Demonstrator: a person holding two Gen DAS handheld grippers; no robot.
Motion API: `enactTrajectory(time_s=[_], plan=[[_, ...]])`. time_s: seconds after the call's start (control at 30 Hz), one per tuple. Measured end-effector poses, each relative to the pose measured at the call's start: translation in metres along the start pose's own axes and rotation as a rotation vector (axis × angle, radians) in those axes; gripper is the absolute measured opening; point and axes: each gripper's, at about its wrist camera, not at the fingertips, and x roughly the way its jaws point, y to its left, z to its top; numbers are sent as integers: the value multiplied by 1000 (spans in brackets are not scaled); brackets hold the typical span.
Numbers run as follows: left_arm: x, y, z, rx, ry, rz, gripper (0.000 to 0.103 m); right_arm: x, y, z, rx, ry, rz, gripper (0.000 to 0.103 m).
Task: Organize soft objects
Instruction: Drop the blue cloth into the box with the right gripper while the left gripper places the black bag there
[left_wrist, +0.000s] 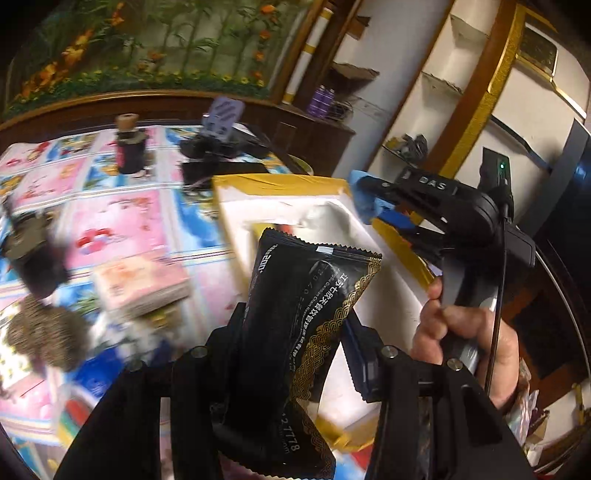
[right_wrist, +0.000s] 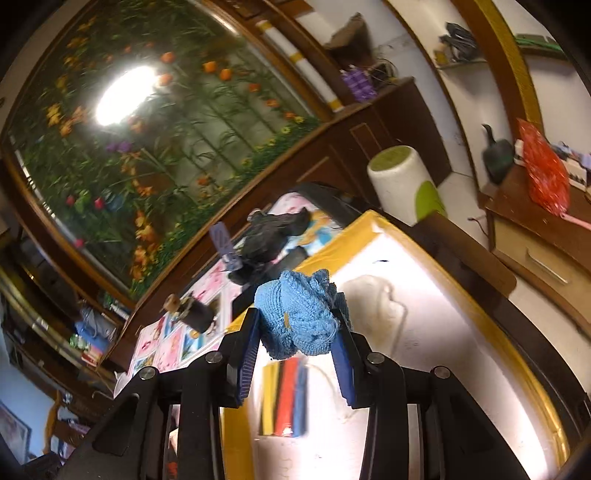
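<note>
The left gripper (left_wrist: 295, 332) is clamped on a black foil pouch (left_wrist: 314, 295), holding it over the near part of a white foam box (left_wrist: 229, 206) with yellow tape along its rim. The right gripper (right_wrist: 295, 325) pinches a bunched blue knitted cloth (right_wrist: 301, 317) between its blue pads (right_wrist: 248, 354); in the left wrist view that same cloth shows as a blue tuft at the tips of the right gripper, which hangs over the box's far right rim, with the person's right hand (left_wrist: 465, 332) wrapped around the handle.

As a judgement, the task is partway through. A flat striped packet (right_wrist: 284, 398) in yellow, red and blue already lies inside the box, and both carried items look ready to follow it but are not yet released. More remains on the patterned table cover (left_wrist: 122, 218): a pinkish tissue pack (left_wrist: 140, 291), a brown speckled soft thing (left_wrist: 44, 332), blurred, and a dark bundle (left_wrist: 33, 258) at the left edge. Whether all of these belong to the sorting cannot be told.

The pouch is glossy black with gold wave ornament, white lettering and serrated ends, and it bends limply above the jaws. The cloth is loosely ribbed, crumpled into a ball, with a small yellowish fleck on its front.
</note>
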Motion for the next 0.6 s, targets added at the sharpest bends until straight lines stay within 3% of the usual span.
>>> enactTrajectory(time_s=[0.23, 0.6], plan=[[58, -26, 6, 6, 113, -19, 47, 6, -11, 2, 24, 28, -64, 39], [64, -31, 1, 27, 132, -37, 47, 19, -10, -3, 27, 73, -121, 41]])
